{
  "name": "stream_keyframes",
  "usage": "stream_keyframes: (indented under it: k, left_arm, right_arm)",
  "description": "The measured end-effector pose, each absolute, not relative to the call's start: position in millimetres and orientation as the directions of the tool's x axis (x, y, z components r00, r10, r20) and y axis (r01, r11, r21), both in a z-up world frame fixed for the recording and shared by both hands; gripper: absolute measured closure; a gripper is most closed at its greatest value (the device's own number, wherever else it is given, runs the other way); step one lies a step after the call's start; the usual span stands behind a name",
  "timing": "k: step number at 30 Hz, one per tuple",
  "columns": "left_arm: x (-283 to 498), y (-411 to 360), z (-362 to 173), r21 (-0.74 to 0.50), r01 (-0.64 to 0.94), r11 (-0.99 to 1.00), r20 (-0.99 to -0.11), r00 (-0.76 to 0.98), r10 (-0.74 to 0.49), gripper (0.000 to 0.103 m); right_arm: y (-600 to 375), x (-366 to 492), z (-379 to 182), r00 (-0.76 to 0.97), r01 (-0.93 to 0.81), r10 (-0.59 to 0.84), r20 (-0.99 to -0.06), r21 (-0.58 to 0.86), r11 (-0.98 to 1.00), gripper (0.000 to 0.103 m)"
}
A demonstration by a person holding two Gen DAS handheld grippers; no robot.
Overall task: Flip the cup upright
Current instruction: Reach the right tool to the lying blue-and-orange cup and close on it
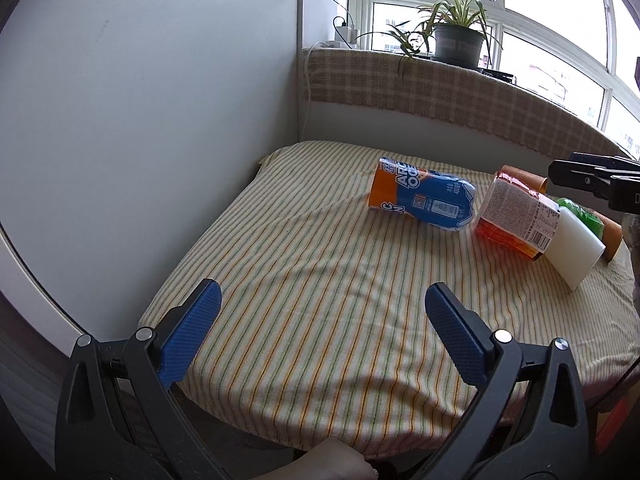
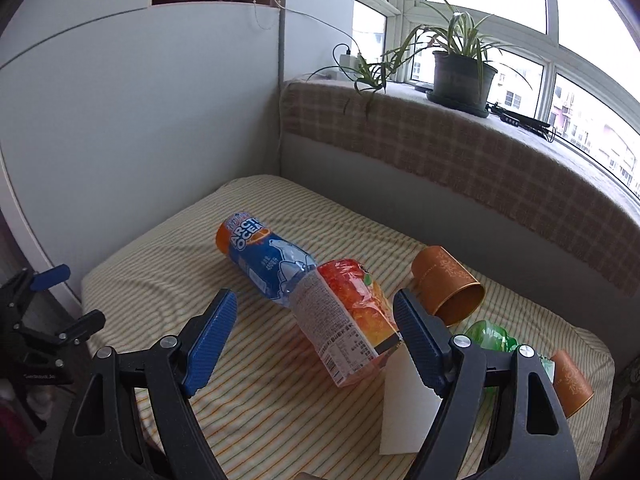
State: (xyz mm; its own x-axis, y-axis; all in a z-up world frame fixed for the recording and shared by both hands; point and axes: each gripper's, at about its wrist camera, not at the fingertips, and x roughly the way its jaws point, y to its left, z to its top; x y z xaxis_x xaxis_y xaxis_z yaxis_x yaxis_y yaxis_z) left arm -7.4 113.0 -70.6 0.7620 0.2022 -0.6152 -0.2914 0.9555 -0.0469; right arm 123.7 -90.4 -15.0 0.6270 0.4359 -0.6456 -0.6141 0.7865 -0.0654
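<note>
Several cups lie on their sides on the striped cloth (image 2: 256, 412). A blue and orange cup (image 2: 266, 258) lies far left, also in the left wrist view (image 1: 424, 198). An orange-red labelled cup (image 2: 350, 320) nests over a white cup (image 2: 404, 408); both show in the left wrist view (image 1: 516, 216). Two copper cups (image 2: 448, 284) (image 2: 570, 380) and a green one (image 2: 494, 338) lie to the right. My right gripper (image 2: 316, 334) is open, just above the orange-red cup. My left gripper (image 1: 322, 332) is open and empty over the cloth's near edge.
A white panel (image 1: 140, 120) walls the left side. A checked-cloth ledge (image 2: 460, 152) with a potted plant (image 2: 460, 76) runs behind. My left gripper shows at the left edge of the right wrist view (image 2: 48, 312).
</note>
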Motion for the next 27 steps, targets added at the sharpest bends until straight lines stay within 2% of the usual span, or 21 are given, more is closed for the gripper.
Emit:
stream_keyframes:
  k: [7,11,15,20,27]
  left_arm:
    - [-18,122,-70,-0.076,-0.303,0.95,-0.613,0.766,0.195,0.0]
    - [-26,130,-66,-0.091,-0.325,0.941,-0.607,0.768,0.206,0.0]
    - [-33,142,-65,-0.102,-0.354,0.93,-0.608,0.762,0.223,0.0]
    - [-39,157,-66,-0.119,-0.382,0.916,-0.612,0.755,0.235,0.0]
    - [-43,169,-70,-0.137,-0.395,0.908,-0.617,0.751,0.234,0.0]
  right_arm:
    - [-22,171,-36,0.458,-0.721,0.413,-0.787,-0.058,0.69,0.023]
    - [13,185,-52,0.418,-0.765,0.357,-0.835,-0.111,0.635,0.023]
    - [41,191,-70,0.415,-0.804,0.268,-0.87,-0.212,0.556,0.023]
    - [62,206,-92,0.389,-0.815,0.169,-0.906,-0.252,0.522,0.023]
    - [78,212,-110,0.401,-0.815,0.091,-0.912,-0.309,0.49,0.023]
